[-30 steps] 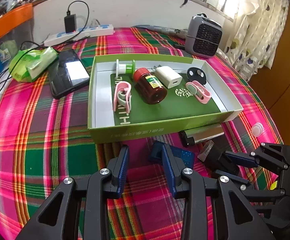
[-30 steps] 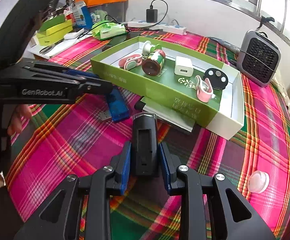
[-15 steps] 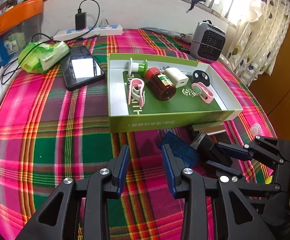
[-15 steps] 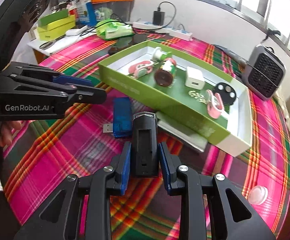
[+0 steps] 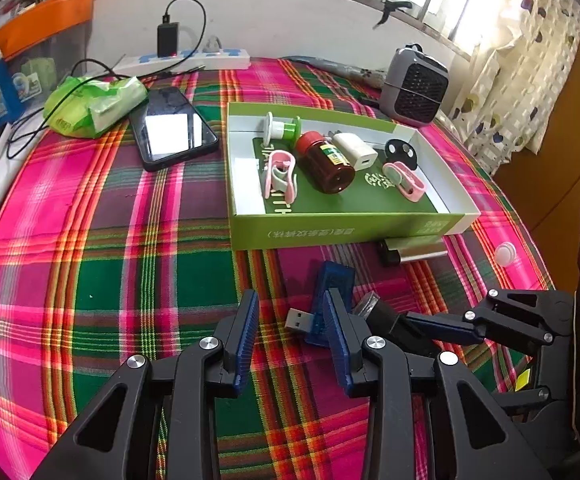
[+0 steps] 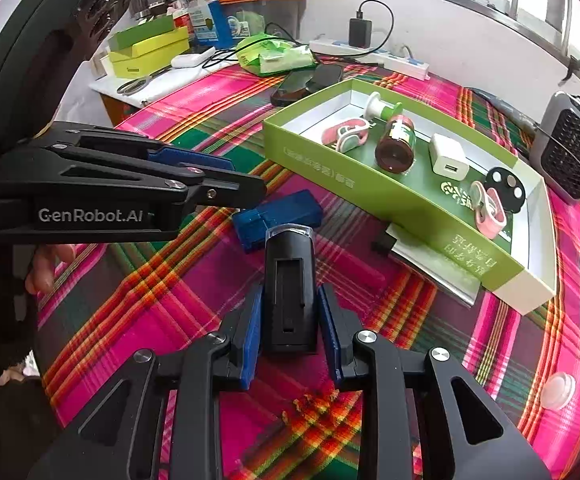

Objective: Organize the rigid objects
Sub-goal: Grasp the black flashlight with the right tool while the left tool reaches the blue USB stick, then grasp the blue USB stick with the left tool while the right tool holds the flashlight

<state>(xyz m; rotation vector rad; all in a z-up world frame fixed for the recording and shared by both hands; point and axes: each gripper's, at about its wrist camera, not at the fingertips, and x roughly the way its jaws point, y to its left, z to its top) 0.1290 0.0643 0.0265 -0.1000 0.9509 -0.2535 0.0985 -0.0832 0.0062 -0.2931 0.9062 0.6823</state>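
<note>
My right gripper (image 6: 290, 310) is shut on a black rectangular device (image 6: 289, 280) with a clear front end, held above the plaid cloth. In the left wrist view that device (image 5: 385, 316) and the right gripper (image 5: 429, 326) sit at the lower right. My left gripper (image 5: 291, 336) is open and holds nothing. A blue USB card reader (image 5: 331, 294) lies on the cloth just beyond its right finger. From the right wrist view the left gripper (image 6: 238, 178) hovers over the blue reader (image 6: 278, 218). The green box (image 5: 341, 232) holds pink clips, a brown bottle, a white charger, a spool and a black disc.
A silver and black flat item (image 5: 413, 250) lies against the box's front wall. A white round cap (image 5: 505, 254) sits near the right table edge. A phone (image 5: 174, 128), green wipes pack (image 5: 94, 106), power strip (image 5: 194, 60) and grey fan heater (image 5: 413, 86) stand farther back.
Both grippers have drawn back and up from the box, which now looks farther off. The right gripper has kept hold of the black device. The left gripper has stayed open.
</note>
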